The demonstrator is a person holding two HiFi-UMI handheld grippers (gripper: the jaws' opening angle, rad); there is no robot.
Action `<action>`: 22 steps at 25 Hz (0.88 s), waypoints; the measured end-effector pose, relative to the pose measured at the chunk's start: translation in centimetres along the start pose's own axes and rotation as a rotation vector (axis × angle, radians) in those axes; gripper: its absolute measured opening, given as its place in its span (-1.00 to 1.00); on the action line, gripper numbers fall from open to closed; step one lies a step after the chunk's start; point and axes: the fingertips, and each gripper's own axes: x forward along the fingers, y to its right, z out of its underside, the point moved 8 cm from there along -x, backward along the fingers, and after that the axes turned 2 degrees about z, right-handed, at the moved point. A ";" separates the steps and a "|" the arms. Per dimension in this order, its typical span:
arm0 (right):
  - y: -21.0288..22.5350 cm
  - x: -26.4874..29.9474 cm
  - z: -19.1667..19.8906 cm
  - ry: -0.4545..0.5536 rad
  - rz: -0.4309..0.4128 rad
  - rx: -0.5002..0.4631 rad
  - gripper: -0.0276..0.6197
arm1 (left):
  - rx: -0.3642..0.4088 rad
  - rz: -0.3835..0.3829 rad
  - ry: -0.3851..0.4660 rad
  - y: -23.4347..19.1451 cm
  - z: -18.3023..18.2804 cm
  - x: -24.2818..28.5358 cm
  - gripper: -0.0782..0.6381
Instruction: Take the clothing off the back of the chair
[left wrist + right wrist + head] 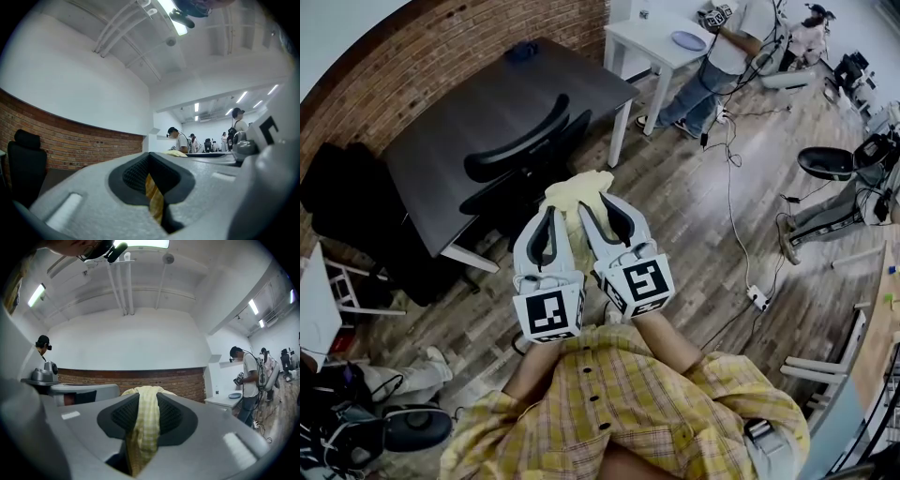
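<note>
In the head view the left gripper [549, 217] and the right gripper [602, 212] sit side by side at the centre of the frame, both pointing up the frame at a bunched pale yellow piece of clothing [577, 191]. The clothing lies at their tips, just right of the black chair [517, 150], which is pushed in against the dark tabletop [478, 103] at upper left. Holding it at two close points probably lets the garment be raised evenly rather than dragged off by one corner; whether it is resting on the chair back or already clear of it cannot be told from here. In the left gripper view the fingers are drawn narrow, pinching a thin strip of yellow checked cloth [153, 199] low between the dark pads, so this grip looks to be on an edge or fold. In the right gripper view the fingers are closed on a thicker fold of the same cloth [146, 423], which runs up between the pads and mounds over beyond the tips, a fuller bite that likely carries most of the weight.
</note>
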 end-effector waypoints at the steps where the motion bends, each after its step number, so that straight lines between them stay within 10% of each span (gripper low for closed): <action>1: -0.1 0.0 0.0 0.002 0.001 -0.005 -0.56 | 0.001 -0.001 -0.002 -0.1 0.0 0.0 -0.79; 22: -0.6 -1.1 0.2 0.001 0.019 -0.028 -0.56 | -0.007 0.002 -0.022 0.3 0.7 -0.4 -0.79</action>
